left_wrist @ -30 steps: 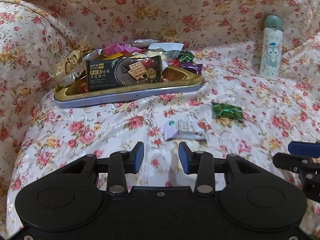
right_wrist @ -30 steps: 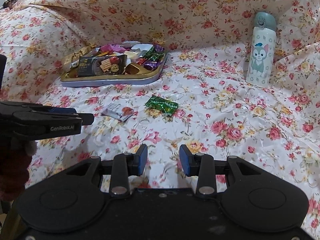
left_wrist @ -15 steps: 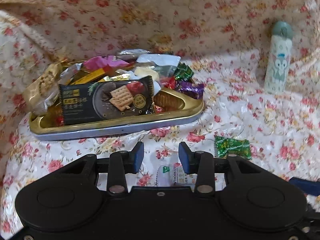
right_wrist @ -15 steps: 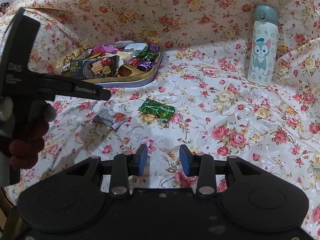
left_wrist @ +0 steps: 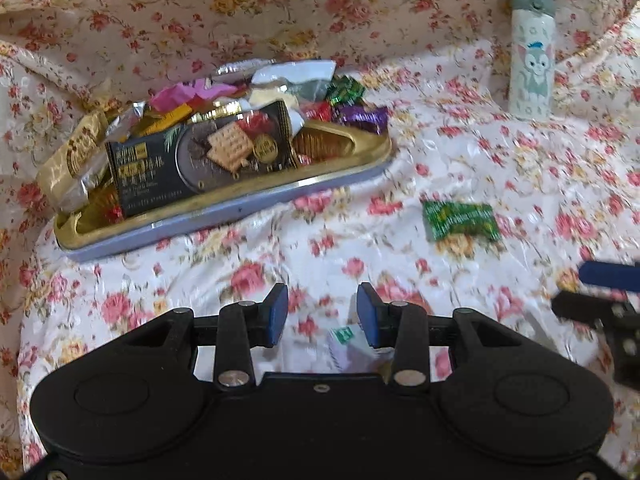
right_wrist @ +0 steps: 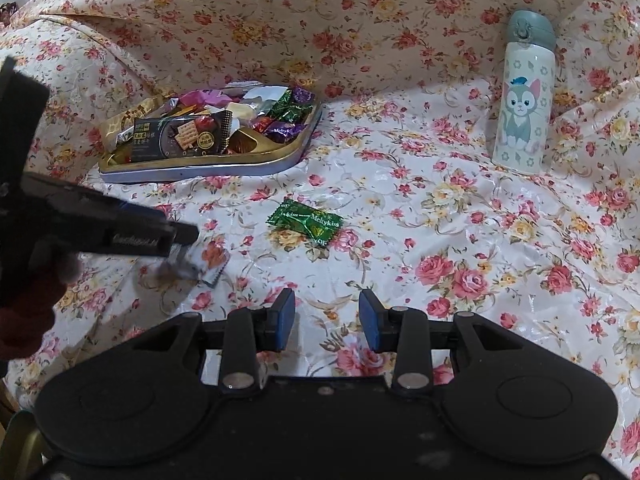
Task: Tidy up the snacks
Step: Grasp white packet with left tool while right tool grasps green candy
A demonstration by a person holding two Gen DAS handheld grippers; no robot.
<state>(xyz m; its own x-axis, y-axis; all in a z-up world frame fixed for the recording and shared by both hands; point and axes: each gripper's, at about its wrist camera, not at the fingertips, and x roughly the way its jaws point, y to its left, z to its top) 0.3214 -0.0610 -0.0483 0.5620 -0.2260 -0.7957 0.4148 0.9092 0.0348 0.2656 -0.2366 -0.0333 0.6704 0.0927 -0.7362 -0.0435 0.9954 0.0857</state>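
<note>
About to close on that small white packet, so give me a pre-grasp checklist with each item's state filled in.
1. Left tool jaws apart: ok.
2. Small white packet between the left tool's jaws: ok, though it sits toward the right pad.
3. Packet lying free on the cloth, pads not pressing it: cannot tell, blurred.
4. Right tool empty, jaws apart: ok.
5. Green candy clear of both tools: ok.
6. Tray has room: not ok, heaped with snacks.

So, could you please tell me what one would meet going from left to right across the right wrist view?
Left gripper over the small white snack packet → gold tray of snacks → green Melykiss candy → cat-print bottle, all on the floral cloth.
</note>
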